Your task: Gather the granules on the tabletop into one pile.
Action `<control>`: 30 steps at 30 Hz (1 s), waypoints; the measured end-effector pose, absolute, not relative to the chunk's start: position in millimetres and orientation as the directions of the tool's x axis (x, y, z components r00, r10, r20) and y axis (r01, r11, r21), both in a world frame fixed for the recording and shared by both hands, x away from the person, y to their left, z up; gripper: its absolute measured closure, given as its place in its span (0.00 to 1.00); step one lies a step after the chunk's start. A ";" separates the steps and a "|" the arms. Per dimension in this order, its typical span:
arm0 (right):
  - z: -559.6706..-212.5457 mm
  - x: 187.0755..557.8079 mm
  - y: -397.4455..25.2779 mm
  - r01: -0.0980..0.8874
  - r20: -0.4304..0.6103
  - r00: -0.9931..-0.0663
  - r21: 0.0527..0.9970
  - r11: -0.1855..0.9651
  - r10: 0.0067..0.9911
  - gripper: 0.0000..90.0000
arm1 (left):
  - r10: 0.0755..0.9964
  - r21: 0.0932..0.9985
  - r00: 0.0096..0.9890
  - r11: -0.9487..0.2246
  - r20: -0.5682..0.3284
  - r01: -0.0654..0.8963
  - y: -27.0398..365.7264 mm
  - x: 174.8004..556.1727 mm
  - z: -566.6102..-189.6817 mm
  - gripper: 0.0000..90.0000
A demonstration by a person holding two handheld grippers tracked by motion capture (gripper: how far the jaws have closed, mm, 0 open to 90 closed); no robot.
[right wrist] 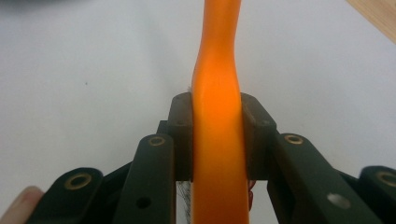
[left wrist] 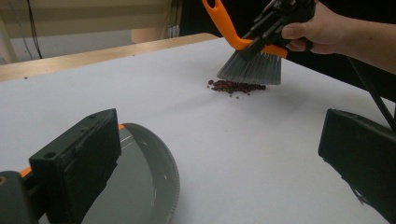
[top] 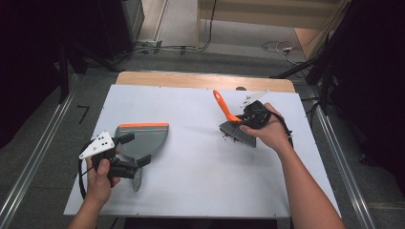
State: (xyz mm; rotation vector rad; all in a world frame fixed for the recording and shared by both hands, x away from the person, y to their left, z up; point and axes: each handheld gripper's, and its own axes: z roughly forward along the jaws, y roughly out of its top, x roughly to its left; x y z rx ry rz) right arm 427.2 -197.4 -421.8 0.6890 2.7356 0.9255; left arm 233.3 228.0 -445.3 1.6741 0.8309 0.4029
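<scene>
The brush [top: 234, 125], with orange handle and grey bristles, stands on the right part of the white table [top: 200, 181], its bristles touching a small heap of dark red grains [left wrist: 236, 87]. The right gripper [top: 252, 116] is clamped on the handle. The grey dustpan [top: 143, 140] lies well apart at the left, holding nothing. The left gripper [top: 138, 150] has its jaws apart beside the dustpan. No writing is readable.

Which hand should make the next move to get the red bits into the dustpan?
Right, probably. The right gripper is already shut on the brush, whose bristles sit beside the red crumbs. The left gripper stands open around the grey dustpan, far across the white board.
</scene>
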 end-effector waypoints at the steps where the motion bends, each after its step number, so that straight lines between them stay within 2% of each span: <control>1: -420.0 426.4 -198.2 0.367 -0.018 -0.878 0.615 0.698 0.478 0.76 | 0.707 0.948 0.688 -0.084 -0.161 0.308 228.1 233.2 -445.1 0.00; 10: -406.9 410.1 -195.0 0.379 0.014 -0.877 0.635 0.673 0.480 0.76 | 0.705 0.948 0.691 -0.085 -0.159 0.305 226.5 233.1 -444.8 0.00; 21: -441.7 413.6 -166.8 0.421 0.070 -0.886 0.539 0.729 0.459 0.76 | 0.707 0.949 0.689 -0.084 -0.159 0.305 227.9 232.3 -444.0 0.00; 27: -444.2 423.1 -174.6 0.464 0.063 -0.852 0.547 0.697 0.519 0.76 | 0.709 0.949 0.686 -0.079 -0.162 0.307 229.7 232.5 -444.9 0.00; 30: -441.7 422.5 -176.0 0.471 0.011 -0.829 0.553 0.688 0.558 0.76 | 0.709 0.949 0.686 -0.080 -0.162 0.306 229.1 232.4 -444.7 0.00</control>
